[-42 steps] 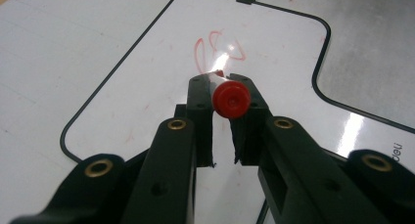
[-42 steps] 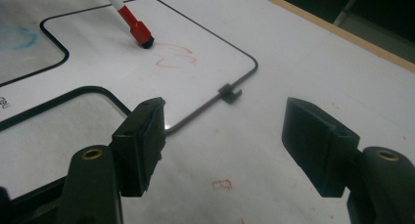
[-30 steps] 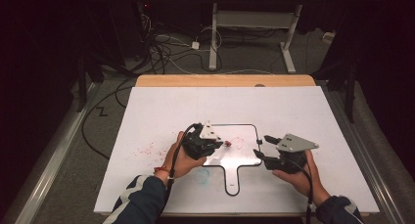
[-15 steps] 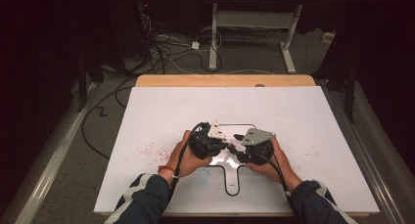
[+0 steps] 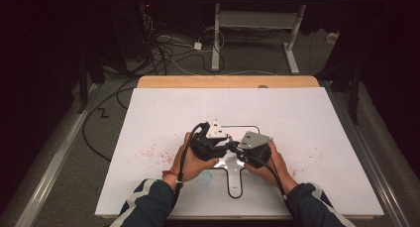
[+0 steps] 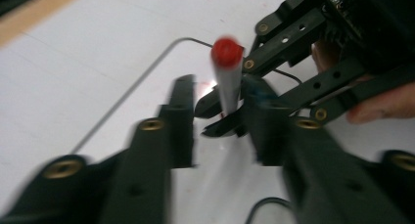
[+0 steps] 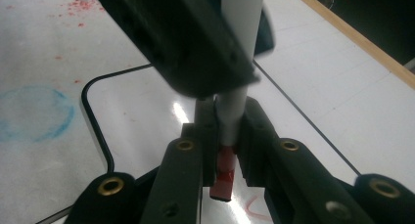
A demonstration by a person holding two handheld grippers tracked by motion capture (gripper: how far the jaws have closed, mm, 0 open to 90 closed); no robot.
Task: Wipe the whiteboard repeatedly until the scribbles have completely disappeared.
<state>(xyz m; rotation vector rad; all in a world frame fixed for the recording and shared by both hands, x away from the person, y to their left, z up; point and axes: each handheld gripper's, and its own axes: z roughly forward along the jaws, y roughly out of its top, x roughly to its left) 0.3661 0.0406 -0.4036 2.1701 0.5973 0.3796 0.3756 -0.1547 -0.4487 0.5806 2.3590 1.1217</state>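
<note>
1. A white table sheet (image 5: 163, 113) carries red speckles (image 5: 148, 151) and a blue smudge (image 7: 34, 114).
2. On it lies a small whiteboard (image 5: 250, 133), outlined in black, with a handle pointing toward the person.
3. The left gripper (image 5: 214, 146) and right gripper (image 5: 236, 152) meet over the whiteboard, both hand-held.
4. A grey marker (image 6: 228, 82) with a red end stands between the left jaws; how tightly they grip cannot be told.
5. The right jaws are clenched on the marker's red cap (image 7: 225, 172).
</note>
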